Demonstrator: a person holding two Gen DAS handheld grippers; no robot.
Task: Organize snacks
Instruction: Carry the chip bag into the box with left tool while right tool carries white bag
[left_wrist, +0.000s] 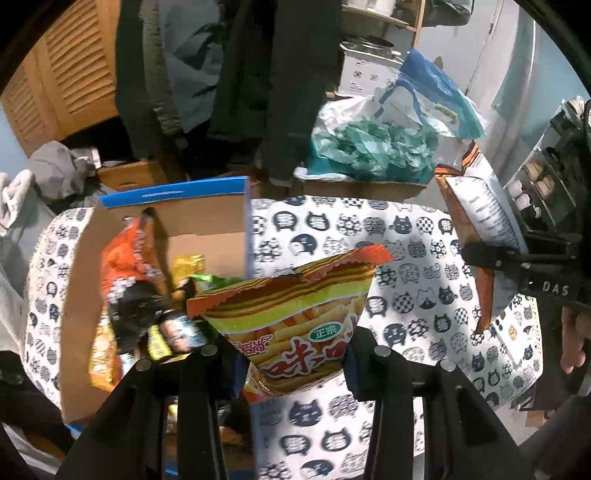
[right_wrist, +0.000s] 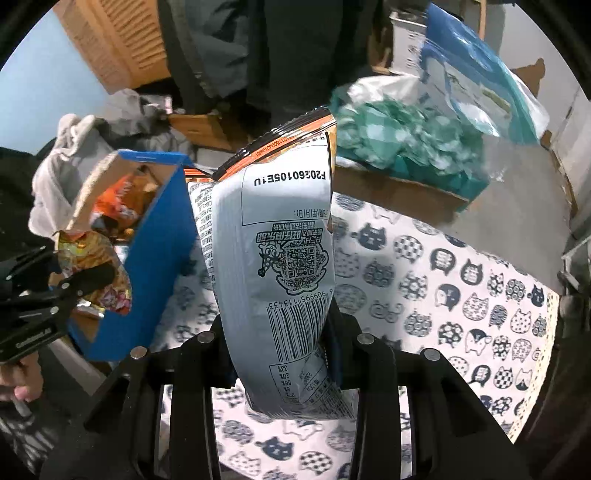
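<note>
Your left claw (left_wrist: 291, 354) is pinched on the lower part of a yellow-and-orange fries bag (left_wrist: 295, 317), held upright just beside the right wall of the blue cardboard box (left_wrist: 173, 192), above the cat-print surface (left_wrist: 406, 295). Your right claw (right_wrist: 284, 339) is clamped on a second snack bag (right_wrist: 277, 240), back side showing: grey panel, barcode, QR code, orange top seam. That bag hangs over the surface, to the right of the box.

Box contents: an orange packet (left_wrist: 129, 266) and several smaller yellow and green packets, partly hidden. Judgement: task is well underway. Some snacks are boxed; the two bags in hand are not yet in. No other loose snacks are visible on the surface in either view.
</note>
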